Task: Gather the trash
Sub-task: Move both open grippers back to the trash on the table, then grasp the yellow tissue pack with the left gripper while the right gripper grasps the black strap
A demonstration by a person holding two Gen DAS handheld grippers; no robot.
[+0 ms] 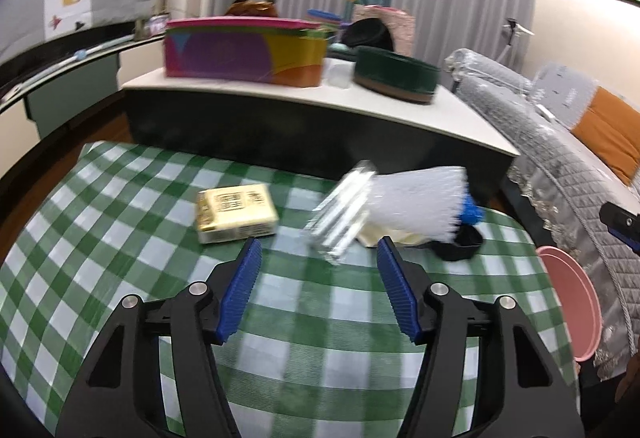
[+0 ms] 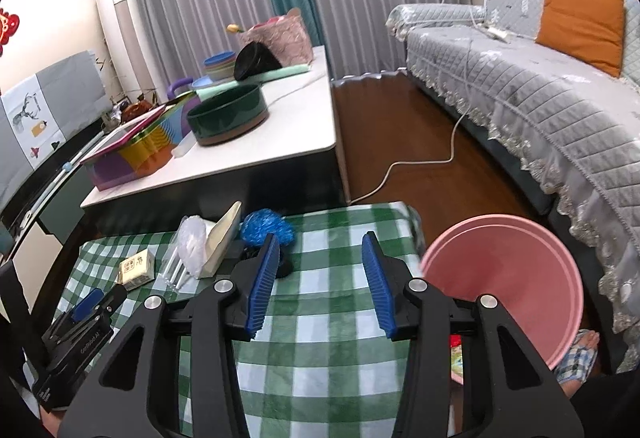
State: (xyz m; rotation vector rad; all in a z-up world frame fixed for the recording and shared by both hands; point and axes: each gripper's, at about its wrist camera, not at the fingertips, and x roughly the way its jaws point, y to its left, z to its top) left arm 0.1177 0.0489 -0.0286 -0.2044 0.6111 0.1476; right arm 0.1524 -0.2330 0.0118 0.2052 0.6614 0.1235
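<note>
Trash lies at the far side of the green checked tablecloth (image 1: 120, 238): a yellow packet (image 1: 236, 212), a clear plastic wrapper (image 1: 340, 212), white crinkled plastic (image 1: 420, 198), a cream carton (image 2: 222, 238), a blue crumpled wad (image 2: 266, 228) and a small black cup (image 1: 460, 244). My left gripper (image 1: 318, 254) hovers just short of the wrapper, open, nothing between its fingers. My right gripper (image 2: 320, 250) is open too and empty, with the blue wad just beyond its left fingertip. A pink bin (image 2: 504, 282) stands off the table's right edge.
Behind the cloth stands a white low table (image 2: 280, 134) with a colourful box (image 1: 244, 52) and a dark green round tin (image 1: 396, 72). A grey quilted sofa (image 2: 520, 86) runs along the right, and a white cable (image 2: 420, 162) crosses the wooden floor. A person's foot (image 2: 580, 354) is by the bin.
</note>
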